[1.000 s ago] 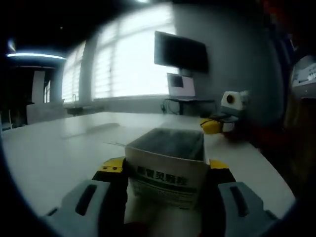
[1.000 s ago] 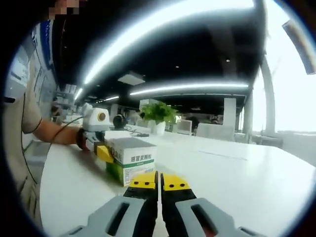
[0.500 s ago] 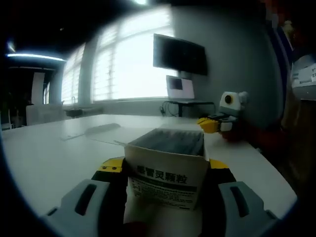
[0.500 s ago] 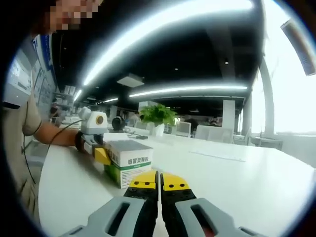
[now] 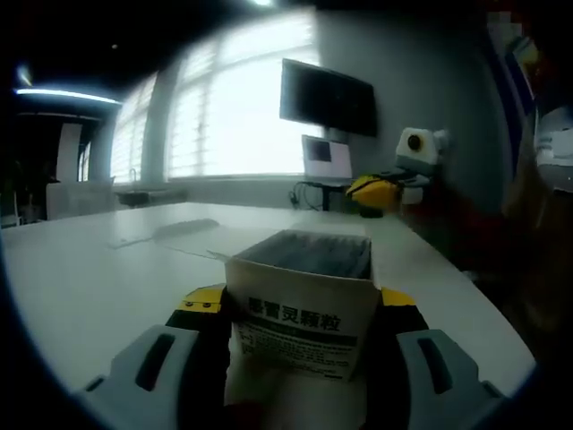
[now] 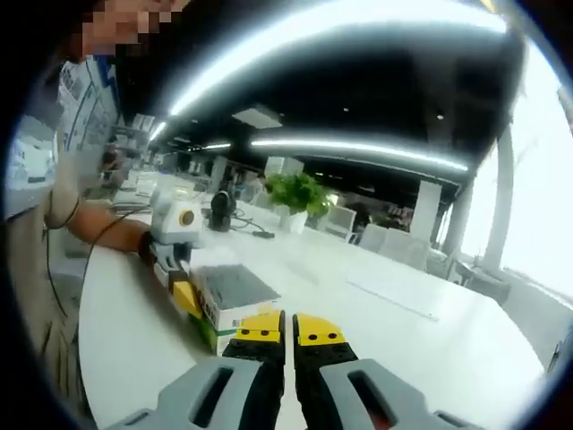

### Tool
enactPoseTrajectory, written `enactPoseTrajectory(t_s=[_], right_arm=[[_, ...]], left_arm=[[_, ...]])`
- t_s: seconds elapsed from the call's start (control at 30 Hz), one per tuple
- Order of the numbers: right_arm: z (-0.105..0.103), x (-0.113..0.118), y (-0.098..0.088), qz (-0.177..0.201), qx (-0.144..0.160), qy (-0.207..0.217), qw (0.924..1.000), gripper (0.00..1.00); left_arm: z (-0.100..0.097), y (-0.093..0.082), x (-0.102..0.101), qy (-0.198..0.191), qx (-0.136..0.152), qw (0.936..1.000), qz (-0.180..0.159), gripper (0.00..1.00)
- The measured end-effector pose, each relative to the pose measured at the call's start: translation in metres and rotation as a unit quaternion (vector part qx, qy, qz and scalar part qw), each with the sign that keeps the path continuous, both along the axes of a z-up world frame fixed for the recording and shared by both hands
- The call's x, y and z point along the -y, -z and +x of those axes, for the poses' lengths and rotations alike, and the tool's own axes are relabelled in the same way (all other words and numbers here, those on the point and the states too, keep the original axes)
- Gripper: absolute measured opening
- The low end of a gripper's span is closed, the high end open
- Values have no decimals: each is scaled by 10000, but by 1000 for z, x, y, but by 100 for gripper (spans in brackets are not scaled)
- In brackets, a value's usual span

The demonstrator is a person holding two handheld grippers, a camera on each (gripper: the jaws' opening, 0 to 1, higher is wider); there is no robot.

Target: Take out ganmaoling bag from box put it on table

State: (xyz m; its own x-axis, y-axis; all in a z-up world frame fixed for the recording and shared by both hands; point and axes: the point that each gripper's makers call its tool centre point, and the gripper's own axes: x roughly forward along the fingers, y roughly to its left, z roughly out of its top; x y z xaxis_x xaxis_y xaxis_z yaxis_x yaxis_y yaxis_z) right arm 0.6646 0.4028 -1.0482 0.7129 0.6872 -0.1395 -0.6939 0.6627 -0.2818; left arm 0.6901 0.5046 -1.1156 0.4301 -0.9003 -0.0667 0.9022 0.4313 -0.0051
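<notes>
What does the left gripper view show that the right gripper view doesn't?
Left gripper view: a wall monitor, bright windows, and the printed front of the open medicine box clamped between the left hand-held gripper jaws.

Right gripper view: a potted plant, ceiling light strips, and the right hand-held gripper with jaws together, empty.

Both: the box, the white table, both grippers.

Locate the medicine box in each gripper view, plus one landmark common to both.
Left gripper view: medicine box at bottom centre, clamped between that gripper's own jaws, top open.
Right gripper view: same box lower left of centre, just beyond the shut jaws.
Shared landmark: the white table.
</notes>
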Motion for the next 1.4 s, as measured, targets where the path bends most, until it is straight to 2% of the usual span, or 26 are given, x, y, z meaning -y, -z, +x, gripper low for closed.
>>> enactPoseTrajectory(t_s=[0.33, 0.43, 0.47, 0.63, 0.8, 1.17, 1.4], right_arm=[[1, -39, -10, -651, -191, -680, 9954, 0], [3, -48, -12, -912, -194, -842, 9921, 0], [4, -50, -10, -1161, -197, -896, 9890, 0], [8, -65, -4, -1546, -320, -1197, 9802, 0], [10, -78, -4, -1609, -440, -1430, 9756, 0], [10, -89, -2, -1770, -417, -1737, 9679, 0], [8, -95, 13, -2008, -541, -1891, 9597, 0]], left_arm=[[1, 0, 0, 1, 3, 10000, 6, 50], [1, 0, 0, 1, -7, 10000, 4, 50], [1, 0, 0, 2, -7, 10000, 6, 50], [1, 0, 1, 5, 0, 10000, 11, 50], [0, 0, 1, 10, 5, 10000, 15, 50], [0, 0, 1, 13, 17, 10000, 21, 50], [0, 0, 1, 15, 21, 10000, 22, 50]])
